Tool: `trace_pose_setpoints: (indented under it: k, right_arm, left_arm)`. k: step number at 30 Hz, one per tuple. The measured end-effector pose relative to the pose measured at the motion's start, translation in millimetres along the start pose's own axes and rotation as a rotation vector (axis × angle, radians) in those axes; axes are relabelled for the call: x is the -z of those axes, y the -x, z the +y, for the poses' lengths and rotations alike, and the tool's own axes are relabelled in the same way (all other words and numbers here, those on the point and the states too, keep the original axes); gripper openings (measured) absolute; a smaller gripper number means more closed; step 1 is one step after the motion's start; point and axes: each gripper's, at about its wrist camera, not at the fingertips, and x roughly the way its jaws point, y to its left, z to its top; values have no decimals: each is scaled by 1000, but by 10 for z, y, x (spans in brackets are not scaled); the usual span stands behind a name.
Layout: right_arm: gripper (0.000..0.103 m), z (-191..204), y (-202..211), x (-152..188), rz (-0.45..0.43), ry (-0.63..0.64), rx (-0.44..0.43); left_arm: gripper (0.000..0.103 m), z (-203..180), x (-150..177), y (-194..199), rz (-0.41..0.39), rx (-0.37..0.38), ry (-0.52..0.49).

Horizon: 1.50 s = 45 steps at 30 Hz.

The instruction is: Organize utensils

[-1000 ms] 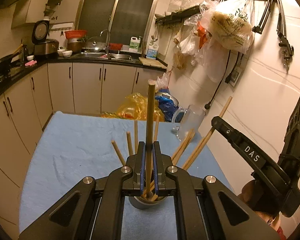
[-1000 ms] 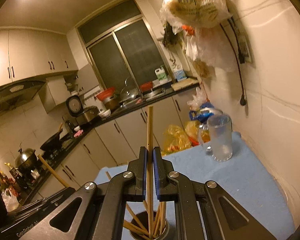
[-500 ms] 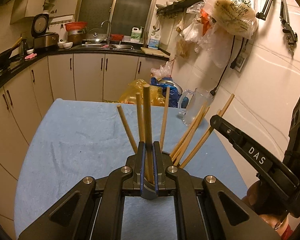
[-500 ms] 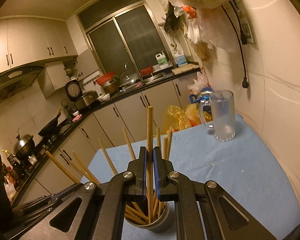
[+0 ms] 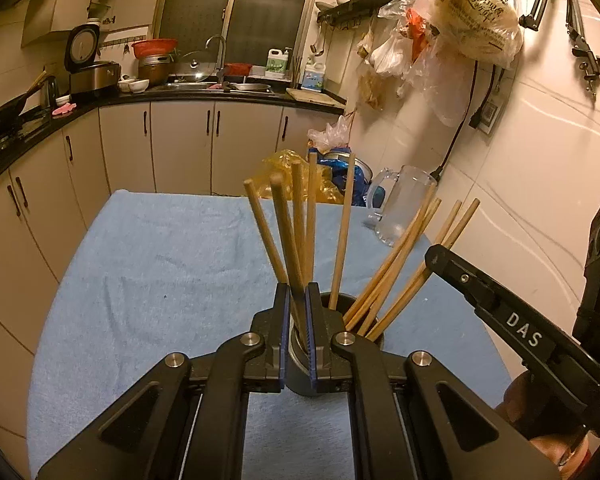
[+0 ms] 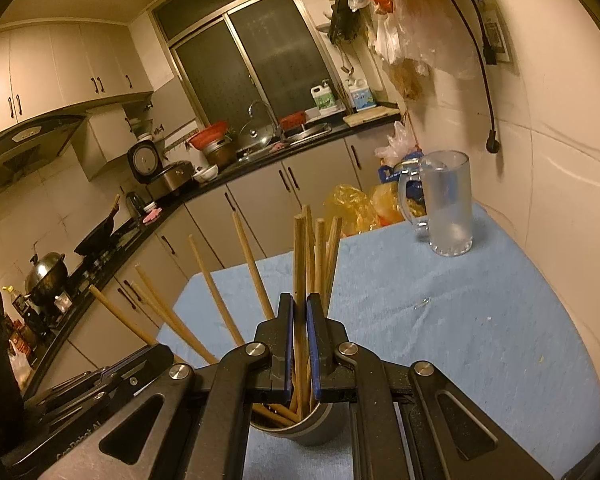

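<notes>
My left gripper (image 5: 296, 312) stands directly over the metal cup (image 5: 300, 376), its blue-lined jaws nearly closed on a single wooden chopstick (image 5: 286, 232) whose lower end runs down into the cup's mouth. The cup sits on a blue cloth (image 5: 148, 264) covering the table, and more chopsticks (image 5: 396, 264) fan out of it — some upright just behind my jaws, others leaning away to the right of the cup. Beyond the cup and to its right, near the tiled wall, a frosted glass mug (image 5: 404, 208) stands on the cloth, well apart from the cup. To the right of the cup, a black arm marked DAS (image 5: 516, 328) crosses the left wrist view.

My right gripper (image 6: 299, 328) hangs over the same cup (image 6: 312, 424), jaws drawn in to a narrow gap around one upright chopstick (image 6: 299, 264) that reaches down inside the rim. The pads look to be touching it, though I cannot tell how firmly. In this view the other chopsticks (image 6: 212, 288) splay to the left of the cup, and the mug (image 6: 446, 204) stands beyond the cup to its right, near the cloth's (image 6: 460, 320) far edge. Behind the table, beyond the cup, runs a dark kitchen counter (image 6: 236, 172) — cluttered with pots.
</notes>
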Motion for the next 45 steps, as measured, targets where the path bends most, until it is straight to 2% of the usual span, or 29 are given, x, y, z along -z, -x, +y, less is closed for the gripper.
trace_pose_setpoints:
  k: [7,9,15,17,19,23,28,31,32,37,41,45]
  right_arm:
    - [8,-12,20,18,6,-6,-8]
    - [8,-13,33,35,8,-7,-7]
    - [9,-9,73,77,16,-4,-6]
    - [10,-14,72,71,15,-6,-10]
    - [17,-22,86,74,11,-5,-11]
    - [20,-30,149,90,6,-3,-3]
    - [40,-86,315,143,-12,9,32]
    - [49,-118,404,192,-12,12,65]
    - [52,-137,426,210,-10,9,70]
    - [74,-209,567,334,-16,23,133]
    - [81,-222,639,443,-13,39,184]
    - [89,-209,715,549,-16,61,228]
  left_arm:
    - [9,23,6,-36,6,-14,4]
    - [16,24,4,-43,5,-19,4]
    - [18,46,37,-42,7,-33,2]
    - [21,51,45,-33,5,-40,2]
    - [23,58,64,-27,3,-48,2]
    - [29,77,80,-7,-1,-70,4]
    - [37,118,153,78,-12,-92,15]
    - [49,134,220,123,-14,-111,21]
    - [56,141,244,139,-15,-124,24]
    - [73,185,383,255,-30,-179,41]
    - [83,204,510,314,-27,-249,38]
    - [86,212,676,428,-17,-303,41]
